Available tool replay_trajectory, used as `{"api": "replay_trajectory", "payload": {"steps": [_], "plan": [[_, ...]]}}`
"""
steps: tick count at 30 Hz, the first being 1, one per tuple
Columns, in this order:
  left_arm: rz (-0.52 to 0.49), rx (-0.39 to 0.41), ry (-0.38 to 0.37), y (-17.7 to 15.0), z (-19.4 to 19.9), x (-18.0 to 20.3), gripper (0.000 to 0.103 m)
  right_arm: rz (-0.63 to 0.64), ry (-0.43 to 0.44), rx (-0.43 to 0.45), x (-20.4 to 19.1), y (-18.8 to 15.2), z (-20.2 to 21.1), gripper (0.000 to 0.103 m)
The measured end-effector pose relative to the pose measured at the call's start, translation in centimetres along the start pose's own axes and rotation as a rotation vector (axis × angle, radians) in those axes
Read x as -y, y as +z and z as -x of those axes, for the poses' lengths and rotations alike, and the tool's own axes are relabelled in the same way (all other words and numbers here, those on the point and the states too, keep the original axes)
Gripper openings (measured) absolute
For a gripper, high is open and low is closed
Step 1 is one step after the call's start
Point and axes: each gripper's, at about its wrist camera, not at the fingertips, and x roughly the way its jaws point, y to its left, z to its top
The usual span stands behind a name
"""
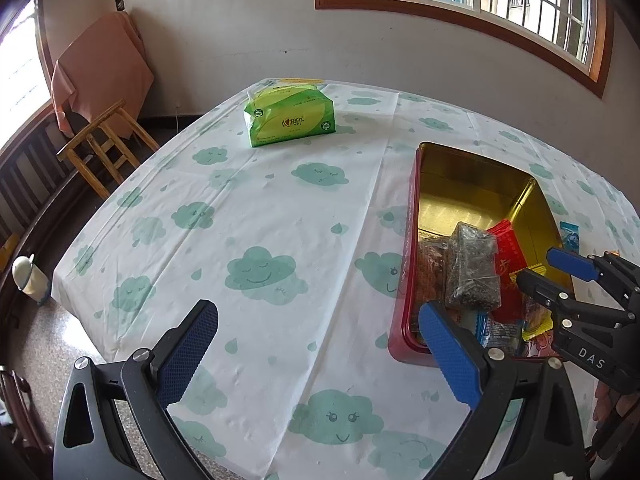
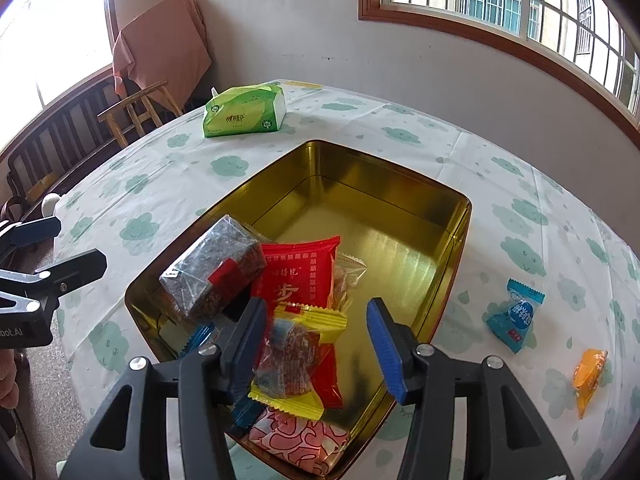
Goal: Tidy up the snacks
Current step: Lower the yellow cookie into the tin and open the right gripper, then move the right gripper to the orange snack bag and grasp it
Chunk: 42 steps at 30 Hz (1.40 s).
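A gold-lined tin with red outer walls [image 2: 400,184] [image 1: 412,216] sits on the cloud-print tablecloth. It holds a dark seed block [image 2: 212,268] [image 1: 474,268], a red packet [image 2: 304,272] [image 1: 508,256], a pink-patterned packet [image 2: 296,440] and blue-wrapped sweets. A yellow-edged snack packet [image 2: 296,356] lies on the pile between my right gripper's fingers. My right gripper [image 2: 316,344] is open above the tin's near end; it also shows in the left wrist view [image 1: 556,272]. My left gripper [image 1: 316,356] is open and empty over the cloth left of the tin. A blue sweet [image 2: 514,312] [image 1: 570,236] and an orange sweet [image 2: 588,372] lie on the cloth right of the tin.
A green tissue pack [image 1: 290,116] [image 2: 244,110] lies at the far side of the table. A wooden stool [image 1: 106,140] and a chair draped with an orange cloth [image 1: 100,68] stand beyond the table's left edge. A white cup [image 1: 30,276] sits on the floor.
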Motion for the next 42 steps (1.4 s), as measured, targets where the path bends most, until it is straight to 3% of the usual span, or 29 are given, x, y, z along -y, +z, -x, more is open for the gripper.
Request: {"api": "replay_trajectory", "payload": {"steps": [14, 20, 31, 36, 42], "plan": [[-0.034, 0.026, -0.015, 0.6, 1.4, 2.5, 0.100, -0.028, -0.023, 0.088, 2.0, -0.1, 3.8, 0.059], [-0.070, 0.030, -0.037, 0.9, 1.6, 4.6, 0.100, -0.116, -0.099, 0.108, 7.0, -1.7, 5.5, 0.059], [-0.176, 0.048, -0.102, 2.1, 1.9, 11.2, 0.100, -0.361, -0.334, 0.060, 20.1, -5.9, 5.6, 0.059], [-0.233, 0.061, -0.142, 2.9, 1.7, 15.2, 0.100, -0.435, -0.381, 0.029, 23.2, -7.3, 4.0, 0.059], [-0.298, 0.060, -0.193, 3.6, 1.1, 20.4, 0.100, -0.467, -0.371, -0.006, 24.8, -7.8, 1.9, 0.059]]}}
